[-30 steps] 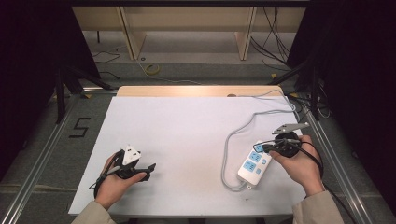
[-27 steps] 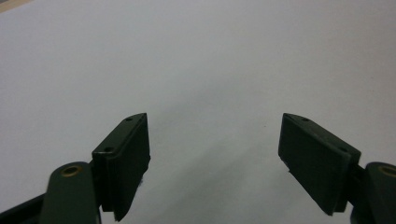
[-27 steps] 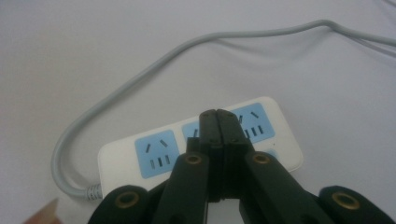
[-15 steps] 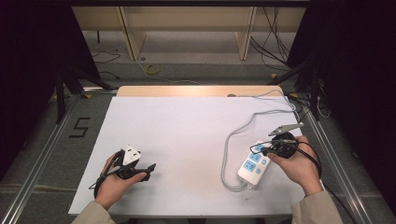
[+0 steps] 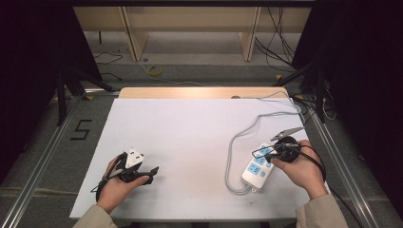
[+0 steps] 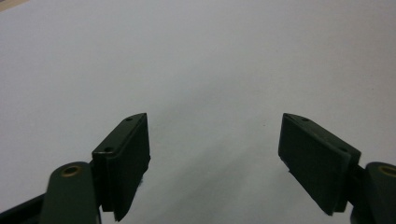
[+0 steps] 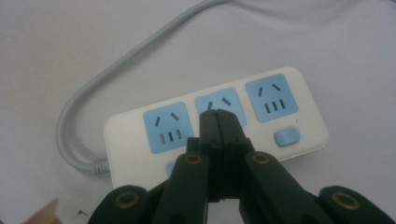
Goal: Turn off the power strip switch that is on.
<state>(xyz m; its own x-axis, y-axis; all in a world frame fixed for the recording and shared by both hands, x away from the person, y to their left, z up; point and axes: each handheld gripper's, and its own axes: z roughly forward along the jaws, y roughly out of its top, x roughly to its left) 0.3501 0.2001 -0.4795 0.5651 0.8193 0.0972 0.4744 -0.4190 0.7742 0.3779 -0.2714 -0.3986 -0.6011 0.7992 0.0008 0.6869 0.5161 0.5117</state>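
Right gripper (image 7: pixel 218 116) being held over power strip's (image 5: pixel 257 166) middle socket (image 7: pixel 219 105), jaws closed, empty; strip lying at table's (image 5: pixel 190 123) right edge; pressing seemingly underway; left gripper (image 6: pixel 215 154) being kept open, idle

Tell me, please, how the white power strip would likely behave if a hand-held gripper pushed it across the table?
The power strip lies flat and low, so it would probably slide rather than tip. Its smooth plastic shell likely slips easily on the white table. The curved grey cable looks semi-stiff and may drag or swing the strip round.
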